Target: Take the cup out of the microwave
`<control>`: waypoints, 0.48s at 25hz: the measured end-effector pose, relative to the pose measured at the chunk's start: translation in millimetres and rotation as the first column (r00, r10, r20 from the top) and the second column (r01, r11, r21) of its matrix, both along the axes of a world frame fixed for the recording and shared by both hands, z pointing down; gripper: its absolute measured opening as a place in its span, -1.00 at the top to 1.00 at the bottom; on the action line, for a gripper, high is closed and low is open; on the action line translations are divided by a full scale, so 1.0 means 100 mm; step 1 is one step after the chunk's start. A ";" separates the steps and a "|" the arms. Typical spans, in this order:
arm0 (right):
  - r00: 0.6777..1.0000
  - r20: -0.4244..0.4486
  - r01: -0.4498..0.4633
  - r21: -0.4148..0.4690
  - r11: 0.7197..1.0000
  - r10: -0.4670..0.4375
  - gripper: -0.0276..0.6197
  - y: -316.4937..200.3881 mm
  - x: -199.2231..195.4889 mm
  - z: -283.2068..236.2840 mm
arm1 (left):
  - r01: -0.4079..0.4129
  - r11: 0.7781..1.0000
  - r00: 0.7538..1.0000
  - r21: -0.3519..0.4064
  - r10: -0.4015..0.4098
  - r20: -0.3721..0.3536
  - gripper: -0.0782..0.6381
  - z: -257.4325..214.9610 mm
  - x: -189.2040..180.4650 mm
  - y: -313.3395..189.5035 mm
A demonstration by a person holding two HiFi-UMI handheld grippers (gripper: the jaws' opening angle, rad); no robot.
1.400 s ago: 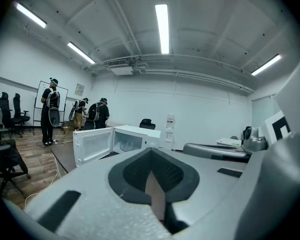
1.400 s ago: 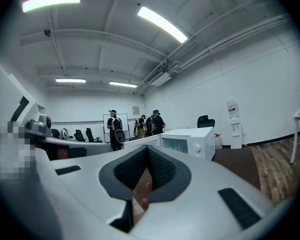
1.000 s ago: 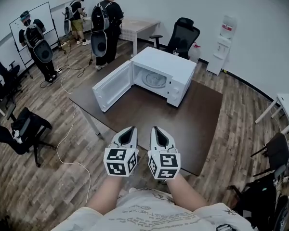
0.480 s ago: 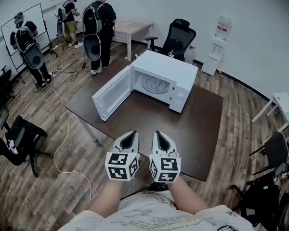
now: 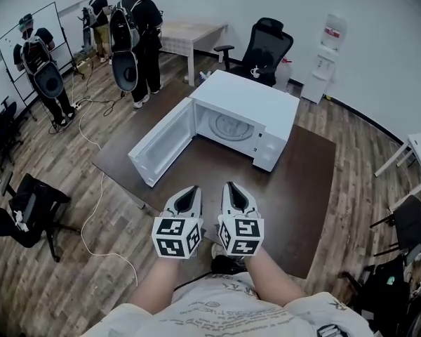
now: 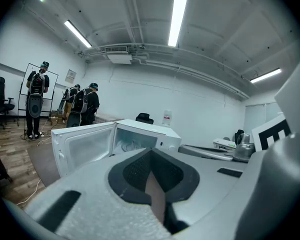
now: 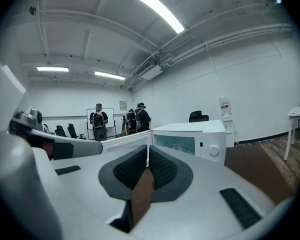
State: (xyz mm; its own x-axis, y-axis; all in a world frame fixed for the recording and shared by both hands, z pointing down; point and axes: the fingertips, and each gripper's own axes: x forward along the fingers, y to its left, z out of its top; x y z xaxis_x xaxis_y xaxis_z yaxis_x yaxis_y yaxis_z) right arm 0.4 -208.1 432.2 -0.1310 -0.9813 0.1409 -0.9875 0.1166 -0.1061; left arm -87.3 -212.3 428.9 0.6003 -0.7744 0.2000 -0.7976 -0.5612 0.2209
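On the dark table [image 5: 302,181] ahead, the white microwave [image 5: 256,97] stands with its door [image 5: 160,142] wide, yet no cup shows inside, only its turntable [image 5: 231,126]. Both the left gripper [image 5: 191,190] and the right gripper [image 5: 229,188] are pinched together and empty. Reaching in without spreading the jaws could topple the cup or clip the door.

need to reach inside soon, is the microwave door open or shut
Open. In the head view the microwave door is swung wide out to the left, and the turntable inside is exposed.
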 end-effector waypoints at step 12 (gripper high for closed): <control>1.000 0.007 -0.026 -0.055 0.998 0.027 0.86 -1.38 0.46 0.32 | 0.021 0.999 0.999 -0.035 -0.019 0.037 0.76 0.29 0.26 -1.16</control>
State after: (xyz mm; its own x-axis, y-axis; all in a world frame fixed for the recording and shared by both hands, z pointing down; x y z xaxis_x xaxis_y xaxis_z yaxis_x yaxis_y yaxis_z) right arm 46.1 -345.9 464.6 -0.1063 -0.9753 0.1938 -0.9893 0.0842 -0.1189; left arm -61.7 -328.5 457.7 0.5767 -0.7781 0.2491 -0.8164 -0.5374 0.2113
